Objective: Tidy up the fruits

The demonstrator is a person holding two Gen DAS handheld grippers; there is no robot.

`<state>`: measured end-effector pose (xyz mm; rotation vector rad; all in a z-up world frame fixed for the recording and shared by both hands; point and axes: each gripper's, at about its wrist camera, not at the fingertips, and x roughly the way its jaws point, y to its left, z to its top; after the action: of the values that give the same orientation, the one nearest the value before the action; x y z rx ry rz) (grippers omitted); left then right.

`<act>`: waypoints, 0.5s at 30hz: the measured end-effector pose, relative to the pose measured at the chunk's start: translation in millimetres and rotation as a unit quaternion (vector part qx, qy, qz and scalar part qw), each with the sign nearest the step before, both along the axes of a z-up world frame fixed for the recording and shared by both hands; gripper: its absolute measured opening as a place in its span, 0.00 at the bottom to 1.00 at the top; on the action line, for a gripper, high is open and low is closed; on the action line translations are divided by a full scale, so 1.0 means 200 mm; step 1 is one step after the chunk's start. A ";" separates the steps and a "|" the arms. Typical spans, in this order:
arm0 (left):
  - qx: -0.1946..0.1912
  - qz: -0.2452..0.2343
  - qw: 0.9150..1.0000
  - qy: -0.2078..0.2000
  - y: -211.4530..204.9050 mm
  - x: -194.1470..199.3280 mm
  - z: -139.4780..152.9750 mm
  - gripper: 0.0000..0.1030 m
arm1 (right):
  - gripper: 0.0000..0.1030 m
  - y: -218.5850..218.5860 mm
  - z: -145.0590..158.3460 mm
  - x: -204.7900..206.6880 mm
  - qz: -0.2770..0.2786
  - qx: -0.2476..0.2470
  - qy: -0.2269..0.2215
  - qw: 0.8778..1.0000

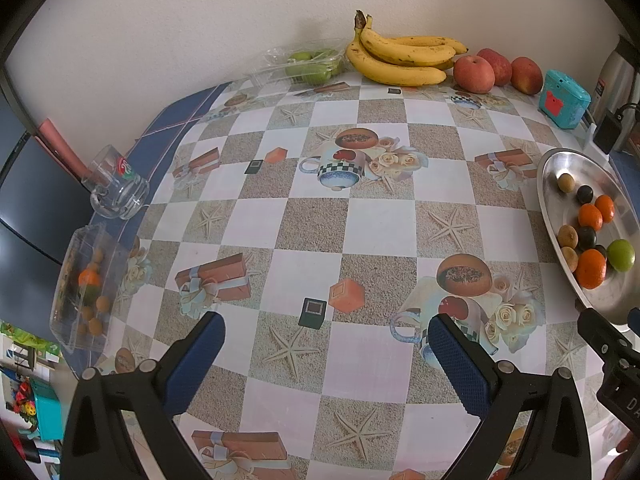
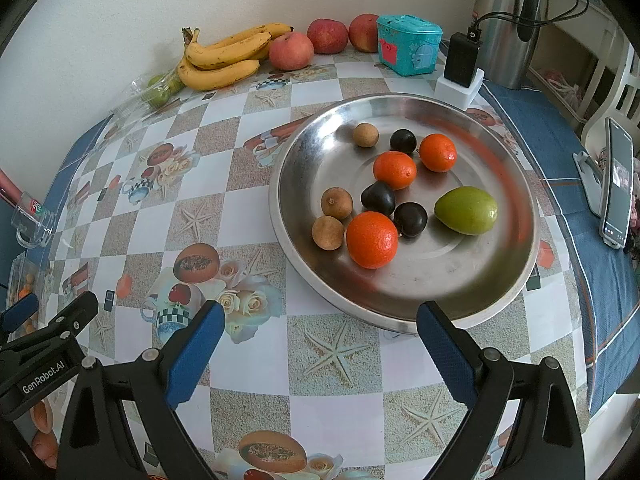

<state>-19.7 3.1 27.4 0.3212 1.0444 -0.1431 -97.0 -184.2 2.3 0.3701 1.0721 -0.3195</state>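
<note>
A steel plate (image 2: 460, 280) on the patterned table holds three oranges (image 2: 372, 240), three dark plums (image 2: 378, 198), three brown longans (image 2: 336, 202) and a green fruit (image 2: 466, 210). It also shows at the right edge of the left wrist view (image 1: 560, 168). A clear plastic box (image 1: 76, 280) at the table's left edge holds small fruits. Bananas (image 1: 400, 58) and three apples (image 1: 474, 74) lie by the wall. My right gripper (image 2: 320, 328) is open and empty just before the plate's near rim. My left gripper (image 1: 326, 338) is open and empty over the table's middle.
A clear tray of green fruits (image 1: 312, 66) sits by the wall, left of the bananas. A glass mug (image 1: 116, 188) lies at the left edge. A teal box (image 2: 408, 44), a black charger (image 2: 462, 60), a steel flask (image 2: 508, 24) and a phone on a stand (image 2: 618, 184) stand at the right.
</note>
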 end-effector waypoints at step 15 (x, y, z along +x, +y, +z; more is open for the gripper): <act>-0.001 0.000 1.000 0.004 0.00 0.00 -0.01 1.00 | 0.94 0.00 0.00 0.00 0.000 0.001 0.001 1.000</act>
<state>-19.5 3.6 25.2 0.3188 1.0514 -0.1448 -97.4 -184.7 1.6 0.3714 1.0739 -0.3202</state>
